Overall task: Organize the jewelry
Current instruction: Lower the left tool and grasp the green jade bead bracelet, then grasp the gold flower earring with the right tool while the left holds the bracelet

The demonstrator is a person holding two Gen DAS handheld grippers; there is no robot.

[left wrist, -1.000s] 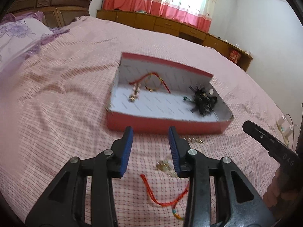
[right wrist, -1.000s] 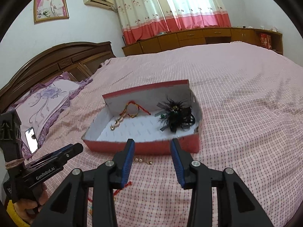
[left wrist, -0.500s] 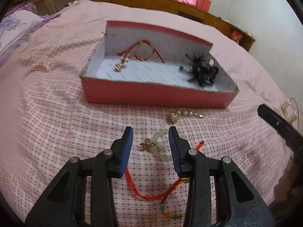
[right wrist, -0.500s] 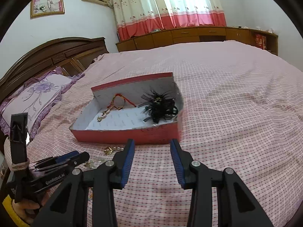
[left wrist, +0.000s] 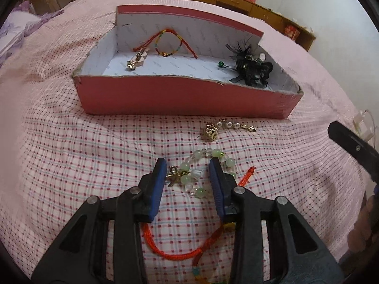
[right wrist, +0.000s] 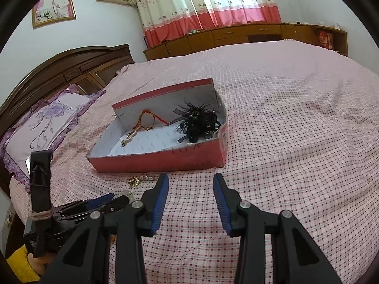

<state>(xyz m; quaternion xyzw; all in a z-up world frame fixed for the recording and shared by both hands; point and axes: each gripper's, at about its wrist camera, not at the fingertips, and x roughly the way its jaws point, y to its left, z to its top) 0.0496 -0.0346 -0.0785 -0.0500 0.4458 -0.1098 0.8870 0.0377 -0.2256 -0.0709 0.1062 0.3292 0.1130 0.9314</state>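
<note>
Left wrist view: the left gripper [left wrist: 187, 179] points down at the pink checked bedspread [left wrist: 71, 156], its blue jaws apart and closing around a green bead bracelet [left wrist: 201, 172] that lies between them; whether the pads touch the beads is hard to tell. Beneath the gripper a red cord bracelet [left wrist: 175, 253] lies looped on the cloth. Just beyond the beads, toward the box, sits a gold charm on a short pearl chain [left wrist: 220, 129]. Farther off is the open red box [left wrist: 180, 97] with a white lining; inside, on the left, a red cord bracelet with coloured beads [left wrist: 169, 40] leans on the far wall beside a small gold piece [left wrist: 135, 61], and on the right lies a black feathered hair ornament [left wrist: 251, 65].

Right wrist view: the right gripper [right wrist: 190, 201] hangs over bare bedspread, near the box's front right corner, jaws apart with nothing between them. To its left the left gripper is low over the jewelry. A purple flowered pillow [right wrist: 47, 123] lies by the wooden headboard [right wrist: 59, 66].
</note>
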